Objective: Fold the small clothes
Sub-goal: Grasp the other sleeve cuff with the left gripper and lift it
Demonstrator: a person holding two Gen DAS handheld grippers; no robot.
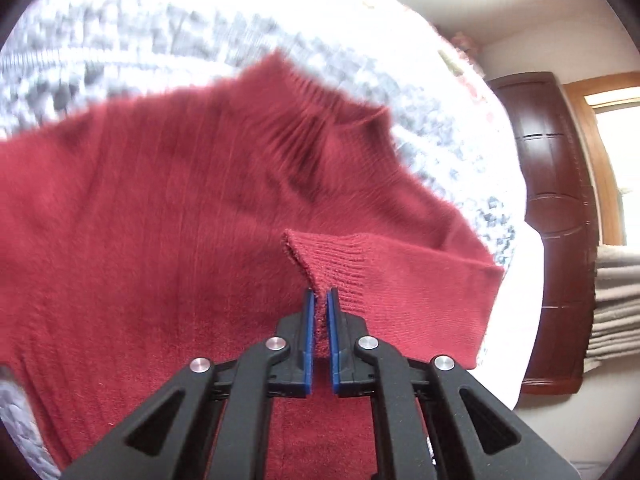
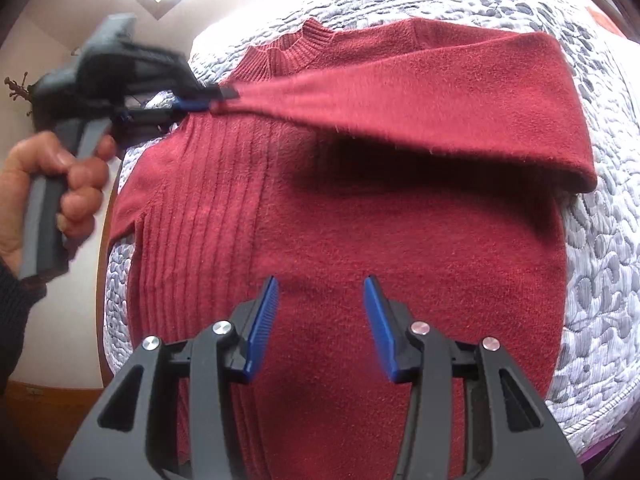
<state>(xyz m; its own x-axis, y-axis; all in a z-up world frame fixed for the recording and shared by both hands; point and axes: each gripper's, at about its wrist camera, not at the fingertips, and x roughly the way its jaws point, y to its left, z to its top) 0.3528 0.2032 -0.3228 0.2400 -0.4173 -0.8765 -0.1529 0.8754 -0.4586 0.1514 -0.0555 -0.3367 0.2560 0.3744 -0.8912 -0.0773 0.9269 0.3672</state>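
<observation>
Black linkage arms and blue ribbed pads of the right gripper (image 2: pixel 320 292) filled the bottom of the right wrist view, fingers spread wide, nothing between them, poised over the lower body of a red sweater (image 2: pixel 360 240). Lay flat on a grey-and-white quilted bedspread (image 2: pixel 600 240), collar away from the camera. Fuzzy knit, with vertical ribs down one side and a ribbed collar. One sleeve (image 2: pixel 440 100) drawn across the chest, lifted, casting a shadow below it.

Seen only from the right wrist: the left gripper (image 2: pixel 222 96) from the side, blurred, its handle in a person's hand (image 2: pixel 60 184), dark sleeve cut off at the frame edge.

Seen only from the left wrist: blue pads of that left gripper (image 1: pixel 319 294) pressed nearly together, pinching the ribbed cuff (image 1: pixel 332 256) at its edge. Also a dark wooden door (image 1: pixel 556 232) and folded pale cloth (image 1: pixel 616 304) beyond the bed. Bedspread pattern smeared and overexposed there, hard to make out.
</observation>
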